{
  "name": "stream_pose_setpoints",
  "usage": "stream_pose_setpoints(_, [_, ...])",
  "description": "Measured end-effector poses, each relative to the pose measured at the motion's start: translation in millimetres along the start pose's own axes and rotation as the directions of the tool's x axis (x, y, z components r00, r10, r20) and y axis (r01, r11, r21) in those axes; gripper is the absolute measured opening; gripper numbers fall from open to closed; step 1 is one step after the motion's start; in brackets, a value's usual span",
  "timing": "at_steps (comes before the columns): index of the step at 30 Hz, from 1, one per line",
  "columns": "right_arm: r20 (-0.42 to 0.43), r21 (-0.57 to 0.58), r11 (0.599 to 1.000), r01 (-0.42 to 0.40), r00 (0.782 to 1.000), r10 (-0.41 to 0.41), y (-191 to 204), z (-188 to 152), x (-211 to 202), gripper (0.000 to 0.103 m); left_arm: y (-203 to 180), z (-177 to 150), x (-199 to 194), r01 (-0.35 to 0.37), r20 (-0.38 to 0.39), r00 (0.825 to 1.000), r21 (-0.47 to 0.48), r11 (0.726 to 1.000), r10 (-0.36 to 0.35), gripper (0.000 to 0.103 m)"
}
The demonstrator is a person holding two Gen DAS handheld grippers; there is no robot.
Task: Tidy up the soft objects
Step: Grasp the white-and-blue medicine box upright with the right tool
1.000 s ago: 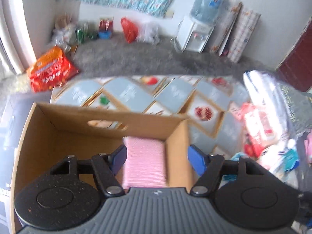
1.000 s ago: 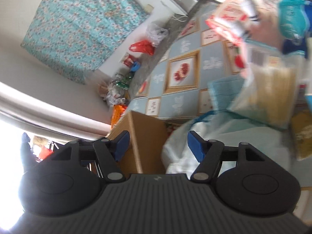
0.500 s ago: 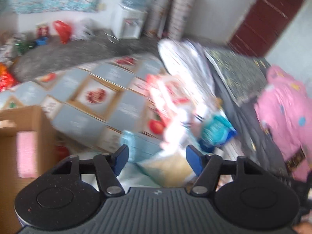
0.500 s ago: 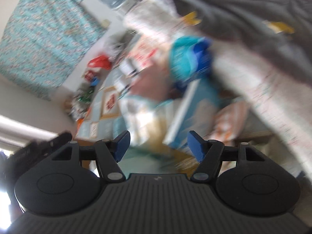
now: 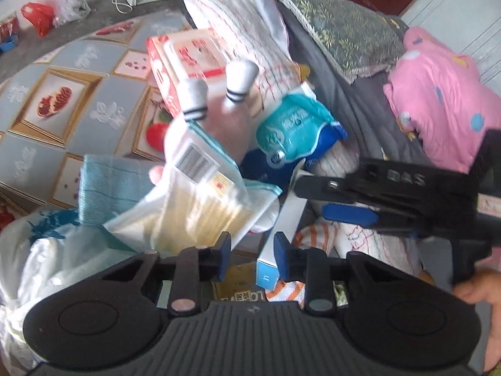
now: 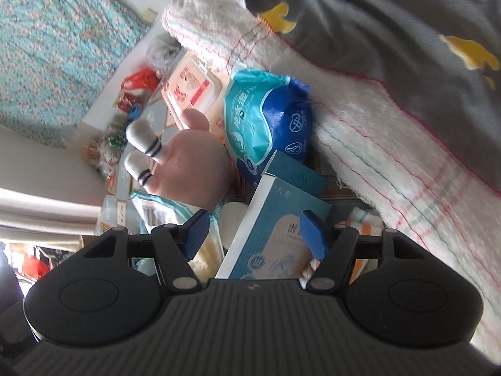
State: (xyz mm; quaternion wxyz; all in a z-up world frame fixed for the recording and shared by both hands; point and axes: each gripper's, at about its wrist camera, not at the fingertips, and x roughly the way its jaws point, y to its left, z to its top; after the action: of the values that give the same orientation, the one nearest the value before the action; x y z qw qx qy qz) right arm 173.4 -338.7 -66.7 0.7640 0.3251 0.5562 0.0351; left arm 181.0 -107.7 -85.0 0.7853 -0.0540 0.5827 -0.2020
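Observation:
A pile of soft goods lies on the patterned mat. A pink plush toy (image 5: 225, 116) (image 6: 188, 169) with white striped feet lies beside a teal and blue wipes pack (image 5: 291, 128) (image 6: 266, 119). A clear bag of yellowish cloths (image 5: 200, 206) is nearest to my left gripper (image 5: 252, 258). Its jaws are closing and stand narrow, with only a corner of a blue and white box (image 5: 281, 235) showing below the gap. My right gripper (image 6: 255, 235) (image 5: 325, 200) hangs over that box (image 6: 275, 235). Its jaws are closing slightly with the box between them, the left pad clear of it.
A red and white pack (image 5: 188, 59) and a folded light blue cloth (image 5: 106, 181) lie on the mat. A white striped towel (image 6: 375, 156), a grey quilt (image 6: 407, 31) and a pink garment (image 5: 438, 94) border the pile. An orange striped cloth (image 5: 313, 235) lies under the box.
Both views swung from the cardboard box with the pink cloth over to the pile and dropped closer. The left jaws narrowed a lot. The right gripper came into the left view.

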Motion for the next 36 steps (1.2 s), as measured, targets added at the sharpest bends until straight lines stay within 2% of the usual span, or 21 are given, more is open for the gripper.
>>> stream_pose_setpoints(7, [-0.065, -0.018, 0.999, 0.035, 0.997, -0.036, -4, 2, 25, 0.056, -5, -5, 13, 0.034, -0.024, 0.999, -0.028, 0.999, -0.035, 0.025])
stream_pose_setpoints(10, [-0.073, 0.003, 1.000, 0.015, 0.997, -0.015, -9, 2, 25, 0.055, -6, -5, 16, 0.053, -0.035, 0.998, -0.043, 0.998, -0.055, 0.025])
stream_pose_setpoints(14, [-0.073, 0.023, 1.000, 0.006, 0.997, -0.004, -15, 1, 13, 0.048, -13, -7, 15, 0.093, -0.040, 0.995, -0.033, 0.995, -0.094, 0.025])
stream_pose_setpoints(18, [-0.096, 0.038, 0.998, 0.043, 0.995, -0.039, -32, -5, 0, 0.027, -23, -10, 14, 0.170, -0.054, 0.984, -0.018, 0.985, -0.170, 0.025])
stream_pose_setpoints(20, [-0.103, 0.063, 0.997, 0.039, 0.994, -0.033, -43, -9, -6, 0.026, -29, -13, 16, 0.196, -0.060, 0.979, -0.012, 0.980, -0.197, 0.026])
stream_pose_setpoints(24, [-0.104, 0.117, 0.993, -0.004, 0.994, 0.016, -62, -17, -8, 0.026, -35, -16, 20, 0.192, -0.068, 0.979, 0.016, 0.981, -0.191, 0.030])
stream_pose_setpoints(26, [-0.095, 0.141, 0.989, -0.038, 0.994, 0.052, -69, -18, -7, 0.025, -35, -15, 24, 0.178, -0.074, 0.982, 0.024, 0.984, -0.176, 0.040])
stream_pose_setpoints(28, [-0.096, 0.141, 0.988, -0.061, 0.993, 0.075, -74, -18, -6, 0.025, -33, -11, 29, 0.160, -0.088, 0.984, 0.023, 0.987, -0.158, 0.057])
stream_pose_setpoints(32, [-0.103, 0.148, 0.985, -0.090, 0.989, 0.106, -81, -16, -4, 0.025, -30, -4, 41, 0.159, -0.097, 0.983, 0.046, 0.986, -0.154, 0.069])
stream_pose_setpoints(33, [-0.106, 0.150, 0.984, -0.096, 0.988, 0.113, -82, -15, -4, 0.025, -30, -2, 46, 0.164, -0.113, 0.981, 0.057, 0.985, -0.157, 0.075])
stream_pose_setpoints(36, [-0.114, 0.153, 0.982, -0.115, 0.985, 0.133, -86, -12, -2, 0.025, -36, 2, 62, 0.179, -0.167, 0.973, 0.111, 0.978, -0.159, 0.078])
